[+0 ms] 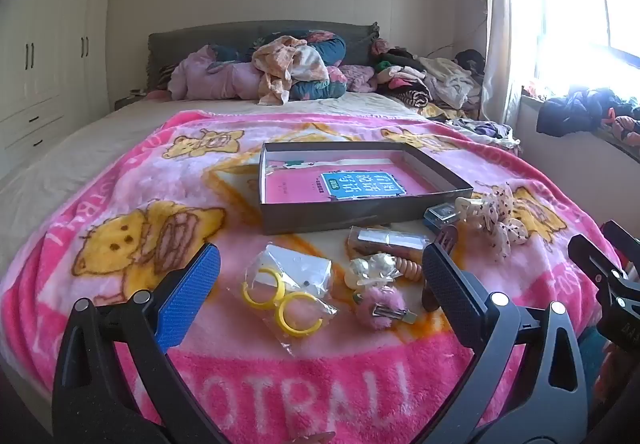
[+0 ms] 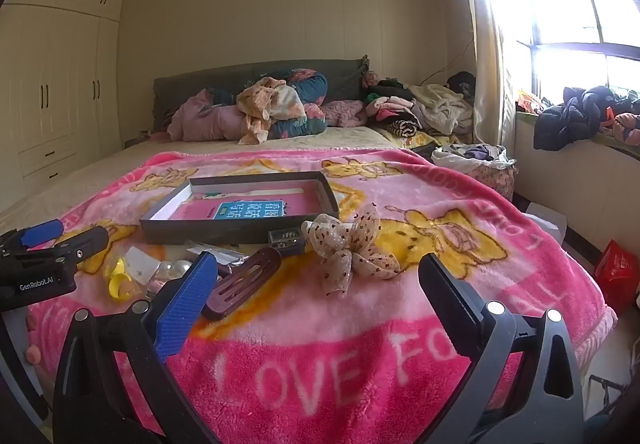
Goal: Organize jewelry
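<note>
A shallow grey box (image 1: 362,218) (image 2: 224,230) with a pink book inside lies on the pink blanket. Just in front of it sit a clear bag of yellow hoop earrings (image 1: 286,302), a pearl piece (image 1: 370,268), a pink fluffy hair clip (image 1: 380,308), a beige spotted bow (image 1: 500,222) (image 2: 350,248), a dark brown slotted hair clip (image 2: 240,282) and a small dark case (image 2: 285,238). My left gripper (image 1: 320,286) is open above the earrings and pearl piece, holding nothing. My right gripper (image 2: 320,290) is open in front of the bow, empty.
The pink cartoon blanket (image 2: 360,356) covers the near half of the bed. Piled bedding and clothes (image 1: 280,70) lie at the headboard. Wardrobes (image 1: 44,56) stand on the left; a windowsill with clothes (image 2: 588,116) is on the right. A red bag (image 2: 616,276) sits on the floor.
</note>
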The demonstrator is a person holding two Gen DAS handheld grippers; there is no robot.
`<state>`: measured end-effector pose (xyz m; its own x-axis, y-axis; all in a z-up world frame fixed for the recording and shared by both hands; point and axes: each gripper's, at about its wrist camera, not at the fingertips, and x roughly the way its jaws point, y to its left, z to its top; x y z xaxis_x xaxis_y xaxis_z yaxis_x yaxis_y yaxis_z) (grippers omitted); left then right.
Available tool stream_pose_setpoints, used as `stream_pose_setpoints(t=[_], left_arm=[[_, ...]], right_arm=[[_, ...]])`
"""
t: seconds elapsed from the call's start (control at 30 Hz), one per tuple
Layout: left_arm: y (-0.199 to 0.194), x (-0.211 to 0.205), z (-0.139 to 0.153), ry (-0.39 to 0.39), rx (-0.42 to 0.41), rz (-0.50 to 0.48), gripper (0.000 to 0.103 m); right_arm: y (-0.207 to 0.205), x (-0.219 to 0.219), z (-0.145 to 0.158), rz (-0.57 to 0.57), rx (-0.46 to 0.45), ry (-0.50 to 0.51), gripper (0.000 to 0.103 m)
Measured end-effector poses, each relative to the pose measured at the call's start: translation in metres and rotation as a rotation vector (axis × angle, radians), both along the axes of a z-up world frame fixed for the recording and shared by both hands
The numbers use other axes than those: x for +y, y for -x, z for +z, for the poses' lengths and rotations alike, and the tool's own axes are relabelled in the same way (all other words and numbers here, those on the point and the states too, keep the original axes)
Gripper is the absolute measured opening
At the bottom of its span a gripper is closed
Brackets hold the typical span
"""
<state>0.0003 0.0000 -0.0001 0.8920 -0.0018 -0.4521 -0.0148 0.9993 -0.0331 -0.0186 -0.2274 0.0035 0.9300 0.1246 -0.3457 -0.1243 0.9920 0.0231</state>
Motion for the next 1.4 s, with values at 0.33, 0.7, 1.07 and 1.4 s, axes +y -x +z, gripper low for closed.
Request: stream_pose_setpoints(t=[0.33, 0.7, 1.07, 1.4], left_arm=[[0.0002, 0.0002, 0.0001, 0.002, -0.003, 0.001, 0.092], [0.0001, 0.0001, 0.0000, -0.001, -0.003, 0.001, 0.092], [0.0002, 0.0000, 0.0001, -0.001, -0.003, -0.001, 0.092], [0.0004, 0.0000, 0.0003, -0.001, -0.005, -0.001, 0.092]], right_arm=[[-0.0007, 0.0017, -0.0009, 0.001, 0.002, 0.007, 0.098], [0.0006, -0.0005, 0.0011, 0.001, 0.003, 0.006, 0.098], [0.0005, -0.0001, 0.0013, 0.001, 0.001, 0.007, 0.098], [0.0005, 0.0000, 0.0015, 0.000, 0.001, 0.008, 0.098]])
